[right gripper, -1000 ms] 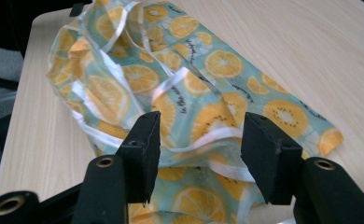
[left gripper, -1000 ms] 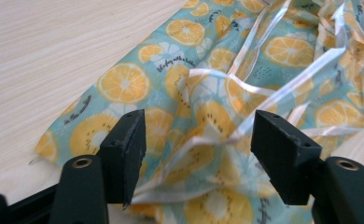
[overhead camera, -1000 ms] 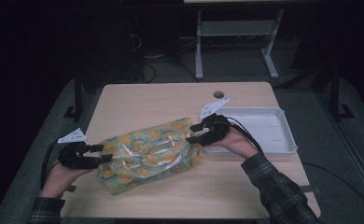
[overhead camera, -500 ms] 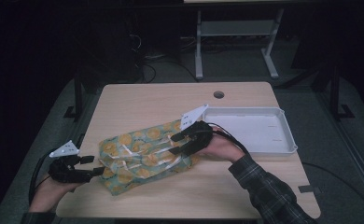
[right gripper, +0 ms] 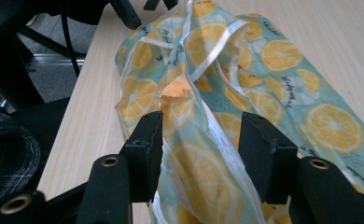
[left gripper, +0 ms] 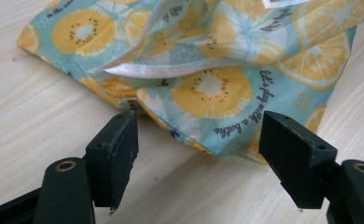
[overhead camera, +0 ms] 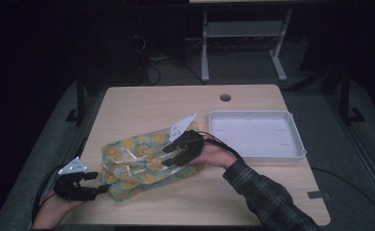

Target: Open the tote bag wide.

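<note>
A teal cloth [overhead camera: 132, 163] printed with orange citrus slices and edged with white tape lies crumpled at the front left of the wooden table [overhead camera: 152, 106]. My right gripper [overhead camera: 169, 156] rests on its right part, shut on a raised fold of the cloth [right gripper: 273, 93] that fills the gap between its jaws [right gripper: 201, 123]. My left gripper [overhead camera: 98, 184] sits low at the cloth's front-left corner. Its jaws have just been opening and stand wide [left gripper: 199, 126]. The corner of the cloth [left gripper: 208, 88] lies flat just ahead of them, untouched by either pad.
A shallow white tray [overhead camera: 296, 139] stands at the right of the table, just beyond the right hand. A round cable hole [overhead camera: 225, 97] is near the far edge. A sleeve in a check pattern [overhead camera: 267, 197] crosses the front right.
The right gripper has carried the cloth's right edge leftwards over the rest, so the cloth is shorter. The left gripper has let go of the left edge and drawn back towards the front-left corner.
</note>
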A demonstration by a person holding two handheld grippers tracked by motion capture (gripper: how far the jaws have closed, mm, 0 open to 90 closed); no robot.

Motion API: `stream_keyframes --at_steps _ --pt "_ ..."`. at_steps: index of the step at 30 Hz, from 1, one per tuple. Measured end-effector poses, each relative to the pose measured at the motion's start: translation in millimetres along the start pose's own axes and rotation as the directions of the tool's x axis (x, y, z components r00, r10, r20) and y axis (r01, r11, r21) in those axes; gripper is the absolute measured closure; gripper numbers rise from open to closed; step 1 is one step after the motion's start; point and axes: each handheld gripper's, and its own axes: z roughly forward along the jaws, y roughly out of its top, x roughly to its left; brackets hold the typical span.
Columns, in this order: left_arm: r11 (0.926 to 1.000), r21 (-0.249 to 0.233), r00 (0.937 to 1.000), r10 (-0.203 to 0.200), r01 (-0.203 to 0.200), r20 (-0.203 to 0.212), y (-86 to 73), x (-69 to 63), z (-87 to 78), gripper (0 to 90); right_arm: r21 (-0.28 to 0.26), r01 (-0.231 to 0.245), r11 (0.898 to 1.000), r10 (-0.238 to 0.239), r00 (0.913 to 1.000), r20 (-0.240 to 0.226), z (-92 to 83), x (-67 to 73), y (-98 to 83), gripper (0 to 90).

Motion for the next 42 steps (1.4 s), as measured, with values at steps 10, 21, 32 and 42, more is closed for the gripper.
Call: stream_keyframes --at_steps 10,21,32,42 --pt "1.0 0.001 1.0 0.009 -0.009 0.0 -0.1 -0.5 2.6 28.0 0.069 0.036 0.997 -0.033 0.9989 -0.034 17.6 5.0 1.1 69.0" --pt "0.9994 0.016 0.9995 0.032 -0.032 -0.002 3.4 -2.0 5.8 27.2 0.058 0.02 0.998 -0.017 0.9987 -0.047 11.2 3.9 1.6 89.2" --pt "0.9986 0.012 0.9986 0.052 -0.052 0.004 7.3 -3.4 8.5 26.8 -0.027 -0.011 1.0 0.013 0.9989 0.045 -10.1 -15.2 20.0 89.2" --pt "0.9982 0.019 0.9984 0.057 -0.057 0.005 7.1 -3.1 9.5 26.9 -0.037 -0.099 0.994 0.103 0.9887 0.109 -2.3 -56.0 33.7 89.2"
